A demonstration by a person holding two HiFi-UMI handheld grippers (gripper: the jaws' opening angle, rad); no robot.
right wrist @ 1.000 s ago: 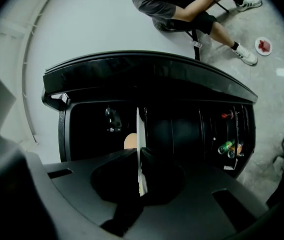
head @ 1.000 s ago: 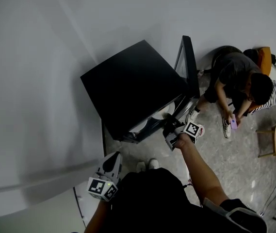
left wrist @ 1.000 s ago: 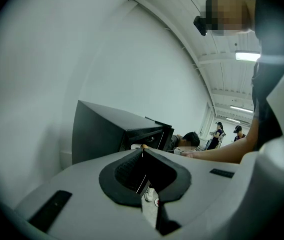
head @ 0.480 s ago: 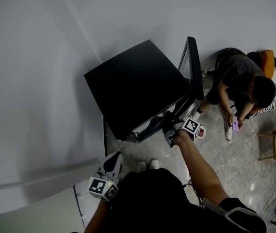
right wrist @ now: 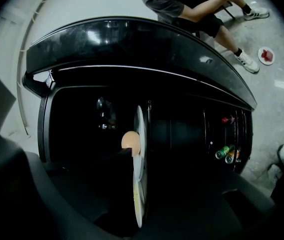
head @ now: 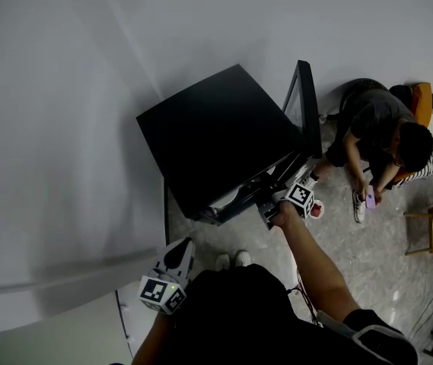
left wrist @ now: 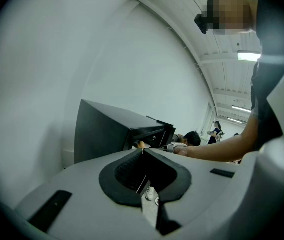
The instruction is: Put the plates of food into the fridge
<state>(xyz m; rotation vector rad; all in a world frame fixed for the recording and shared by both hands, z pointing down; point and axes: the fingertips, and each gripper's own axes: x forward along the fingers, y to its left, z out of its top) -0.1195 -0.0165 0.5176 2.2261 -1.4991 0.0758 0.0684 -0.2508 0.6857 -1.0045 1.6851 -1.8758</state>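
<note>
Gripping a white plate's [right wrist: 140, 126] rim with right gripper [right wrist: 135, 160] at open fridge's [head: 216, 139] front edge, dark space beyond; left gripper [left wrist: 142, 152] closed, empty.

Head view steeply above fridge [head: 216, 139], left gripper view far beside it; right gripper view near, facing in

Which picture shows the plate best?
The right gripper view: the plate fills the middle, edge-on between the jaws, with round food on it. The head view gives perhaps a pale sliver; the left gripper view only a far-off speck.
</note>
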